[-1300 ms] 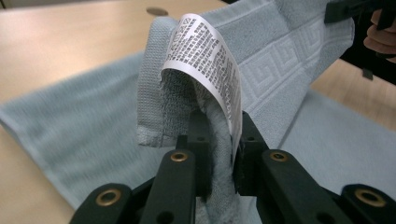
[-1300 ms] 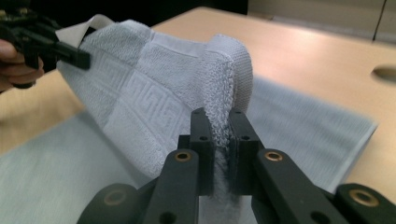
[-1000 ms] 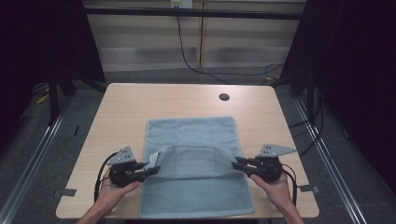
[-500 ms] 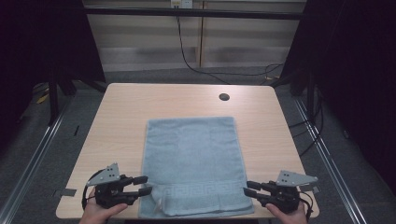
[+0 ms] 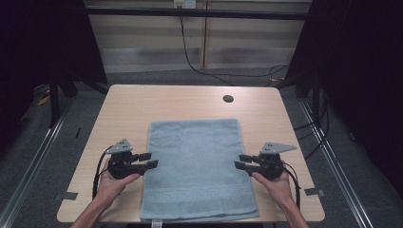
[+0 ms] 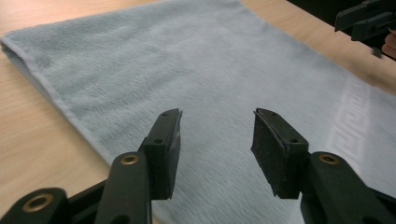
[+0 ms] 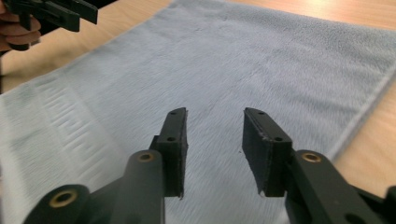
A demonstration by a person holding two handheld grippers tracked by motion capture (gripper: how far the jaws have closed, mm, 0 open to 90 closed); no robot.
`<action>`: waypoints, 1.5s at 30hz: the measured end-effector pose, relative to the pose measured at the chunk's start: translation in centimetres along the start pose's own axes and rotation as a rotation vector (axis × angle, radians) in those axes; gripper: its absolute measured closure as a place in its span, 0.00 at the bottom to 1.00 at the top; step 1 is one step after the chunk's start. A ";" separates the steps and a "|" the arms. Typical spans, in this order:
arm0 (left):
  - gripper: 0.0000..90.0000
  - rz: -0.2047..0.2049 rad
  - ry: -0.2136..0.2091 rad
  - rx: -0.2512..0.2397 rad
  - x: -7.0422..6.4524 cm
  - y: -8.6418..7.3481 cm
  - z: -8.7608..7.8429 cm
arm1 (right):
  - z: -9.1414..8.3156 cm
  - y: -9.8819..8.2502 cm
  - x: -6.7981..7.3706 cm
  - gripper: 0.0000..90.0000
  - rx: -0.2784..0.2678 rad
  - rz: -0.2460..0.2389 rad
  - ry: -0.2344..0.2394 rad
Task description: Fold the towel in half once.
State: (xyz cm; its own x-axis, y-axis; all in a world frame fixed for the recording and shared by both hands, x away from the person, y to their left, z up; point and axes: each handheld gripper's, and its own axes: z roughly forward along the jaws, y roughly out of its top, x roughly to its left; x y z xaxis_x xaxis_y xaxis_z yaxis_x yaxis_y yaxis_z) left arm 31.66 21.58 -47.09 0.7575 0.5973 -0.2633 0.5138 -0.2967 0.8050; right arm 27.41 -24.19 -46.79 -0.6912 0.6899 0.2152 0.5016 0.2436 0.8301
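Pale wooden table (image 5: pixel 142 104) carries a light blue towel (image 5: pixel 195 166) spread flat, reaching its 6 o'clock edge. Left gripper (image 5: pixel 149 160) sits at the towel's 9 o'clock side, right gripper (image 5: pixel 241 161) at 3 o'clock — both with jaws parted, holding nothing.

left tongs (image 5: pixel 148 160) parted, right tongs (image 5: pixel 240 161) parted
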 end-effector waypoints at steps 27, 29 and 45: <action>0.53 0.074 0.053 0.094 1.7 -1.3 4.2 | 5.6 -0.8 0.0 0.55 0.193 -0.018 -0.043; 0.53 0.072 0.040 0.099 1.3 -1.6 3.9 | 5.3 -1.1 0.3 0.55 0.192 -0.013 -0.035; 0.55 0.103 -0.041 0.168 -3.5 -4.5 0.4 | 1.3 -4.1 4.9 0.55 0.236 -0.018 0.036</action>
State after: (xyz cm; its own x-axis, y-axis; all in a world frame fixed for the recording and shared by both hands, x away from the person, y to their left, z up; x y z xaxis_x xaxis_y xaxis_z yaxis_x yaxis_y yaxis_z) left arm 26.81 20.52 -50.02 0.8237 0.5276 -0.2078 0.4896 -0.4768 0.7300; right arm 22.68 -20.92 -49.77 -0.7169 0.6605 0.2232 0.5939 0.4108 0.6917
